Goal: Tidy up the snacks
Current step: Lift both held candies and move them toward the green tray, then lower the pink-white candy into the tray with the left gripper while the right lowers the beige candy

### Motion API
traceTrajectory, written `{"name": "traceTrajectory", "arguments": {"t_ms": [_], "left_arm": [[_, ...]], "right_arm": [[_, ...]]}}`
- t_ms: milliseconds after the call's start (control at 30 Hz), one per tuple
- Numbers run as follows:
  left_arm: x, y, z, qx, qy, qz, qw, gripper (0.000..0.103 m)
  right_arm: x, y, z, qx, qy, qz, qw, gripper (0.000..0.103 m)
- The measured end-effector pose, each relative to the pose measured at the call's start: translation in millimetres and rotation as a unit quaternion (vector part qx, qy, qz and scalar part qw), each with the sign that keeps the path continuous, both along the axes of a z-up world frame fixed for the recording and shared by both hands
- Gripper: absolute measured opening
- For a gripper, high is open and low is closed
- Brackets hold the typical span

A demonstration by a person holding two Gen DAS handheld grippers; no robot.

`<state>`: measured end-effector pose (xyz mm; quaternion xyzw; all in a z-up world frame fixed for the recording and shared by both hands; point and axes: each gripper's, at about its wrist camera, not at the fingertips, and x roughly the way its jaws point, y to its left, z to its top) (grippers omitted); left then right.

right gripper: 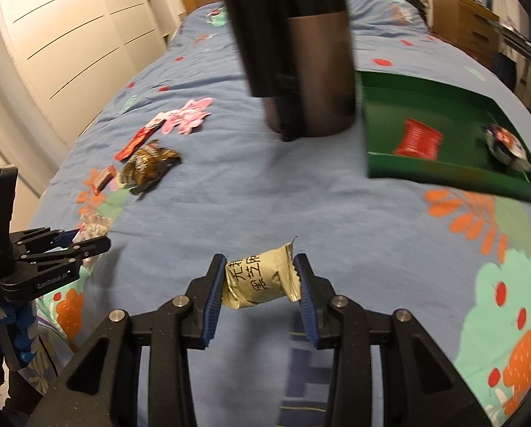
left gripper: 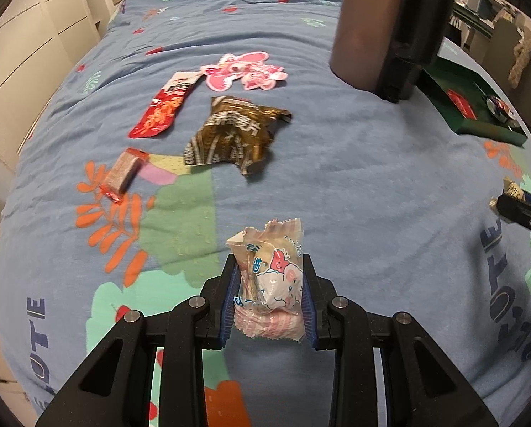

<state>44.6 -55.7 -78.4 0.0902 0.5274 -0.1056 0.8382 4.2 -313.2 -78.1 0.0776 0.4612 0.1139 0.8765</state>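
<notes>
Left hand-held gripper (left gripper: 269,297): jaws closed on a pink-and-white snack packet (left gripper: 271,281), held upright, long axis running away from the camera, crimped top end pointing up and forward over the bed (left gripper: 354,178). Right hand-held gripper (right gripper: 259,286): jaws clamped on a beige sesame snack packet (right gripper: 260,277), long axis crosswise between the pads. On the blue bedspread beyond: brown crumpled wrapper (left gripper: 230,131), red sachet (left gripper: 162,108) lying diagonally, small red bar (left gripper: 123,172), pink cartoon packet (left gripper: 244,71). Green tray (right gripper: 443,174) at right holds a red packet (right gripper: 418,138) and a dark round snack (right gripper: 505,147).
</notes>
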Motion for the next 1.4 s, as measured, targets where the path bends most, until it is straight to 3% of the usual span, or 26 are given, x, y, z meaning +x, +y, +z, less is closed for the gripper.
{"name": "traceTrajectory", "arguments": {"t_ms": [667, 1000, 1400], "left_arm": [[-2.3, -76.2, 0.8, 0.015, 0.007, -0.069, 0.9975, 0.027], [9.5, -151.4, 25.6, 0.004, -0.016, -0.136, 0.9905, 0.027], [42.7, -249.5, 47.1, -0.02, -0.044, -0.207, 0.9772, 0.027]], "right_arm": [[-14.2, -91.4, -9.2, 0.009, -0.001, -0.095, 0.995, 0.054], [-2.1, -135.3, -6.6, 0.012, -0.014, -0.139, 0.99, 0.054], [40.0, -186.9, 5.6, 0.01, -0.047, -0.174, 0.984, 0.054]]}}
